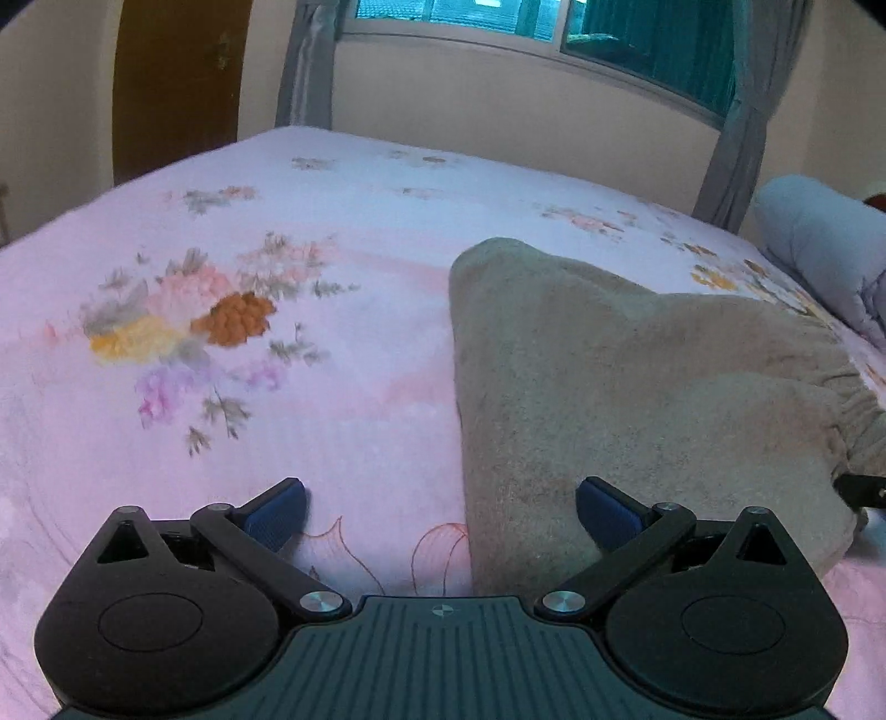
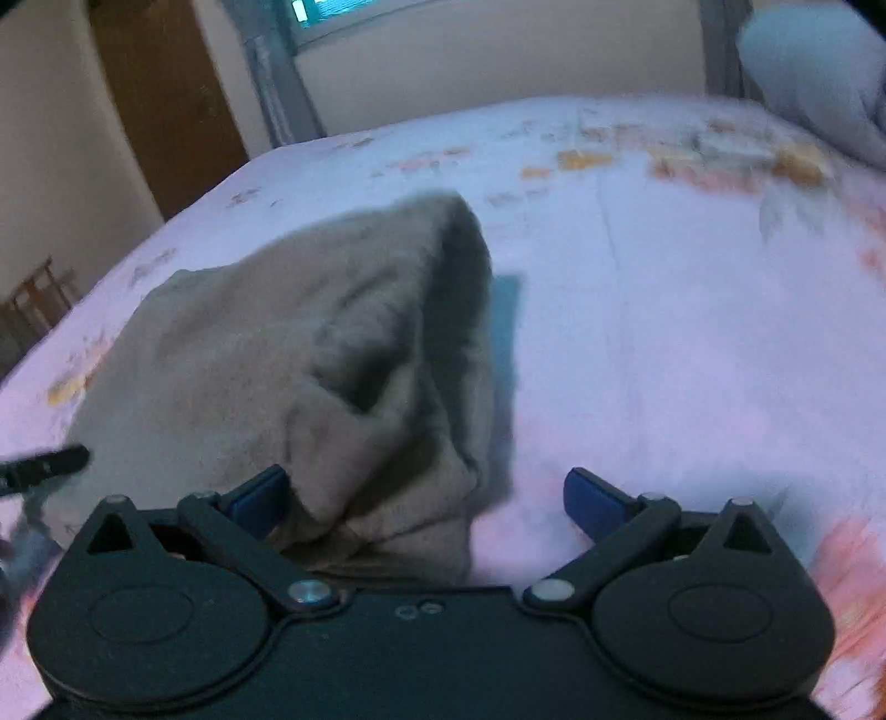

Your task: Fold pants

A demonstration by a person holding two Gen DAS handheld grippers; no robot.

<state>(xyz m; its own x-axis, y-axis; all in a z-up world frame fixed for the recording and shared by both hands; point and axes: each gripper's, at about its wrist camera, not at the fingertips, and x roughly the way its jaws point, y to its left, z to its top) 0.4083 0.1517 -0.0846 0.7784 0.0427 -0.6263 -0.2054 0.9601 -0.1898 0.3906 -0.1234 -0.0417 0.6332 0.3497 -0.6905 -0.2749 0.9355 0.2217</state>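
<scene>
The pants (image 1: 637, 399), a soft grey-beige pair, lie bunched in a folded heap on the bed (image 1: 277, 387), and their gathered elastic waistband (image 1: 847, 399) shows at the right edge of the left wrist view. From that camera the heap runs lengthwise away from the lens, broad near the gripper and narrowing to a rounded fold at the far end, pointing toward the window wall. The right wrist view is smeared with blur, but the pants (image 2: 310, 354) there too stretch away from the camera, rising into a humped fold that throws a dark shadow on the sheet to its right. The left gripper (image 1: 440, 512) hangs over the near edge of the cloth, fingers spread wide and holding nothing: its right finger (image 1: 606, 512) sits over the fabric, its left finger (image 1: 279, 512) over bare pink sheet. The right gripper (image 2: 426, 501) is spread wide too, gripping nothing, with its left finger (image 2: 257, 501) against the near fold and the right one over the sheet. A black tip of the other gripper pokes in at each view's edge, just beside the pants. Around them: floral print bedding, a pale blue bolster (image 1: 825, 249) at the bed's right side, grey curtains (image 1: 736, 111) framing the window (image 1: 554, 27), a brown door (image 1: 177, 83) on the left.
</scene>
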